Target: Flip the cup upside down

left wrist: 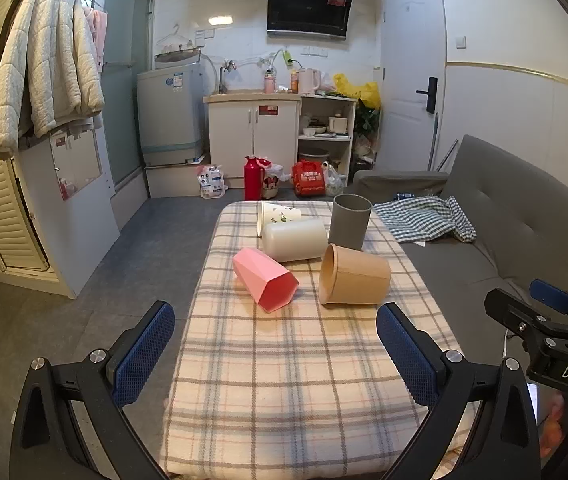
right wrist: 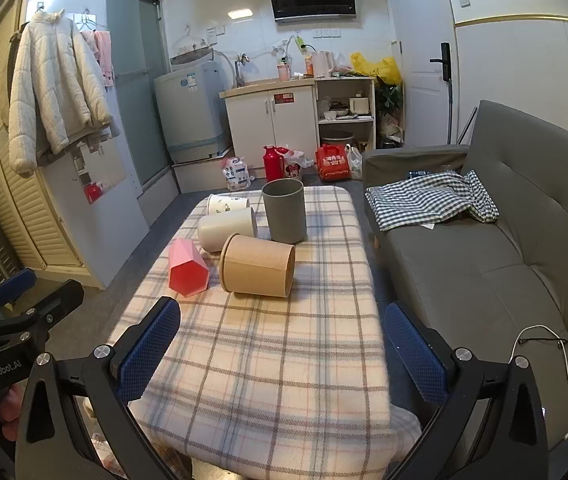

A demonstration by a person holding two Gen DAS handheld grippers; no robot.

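Grey cup stands upright, mouth up, just behind the tan cup lying on the plaid tabletop. Both grippers, left and right, hover short, jaws wide apart, empty. Approach stage, I judge; next calls for reaching past the tan cup.

White tiled walls and grey floor frame a small kitchen: sink cabinet, washing machine, range hood. A grey sofa stands right; a white door is shut.
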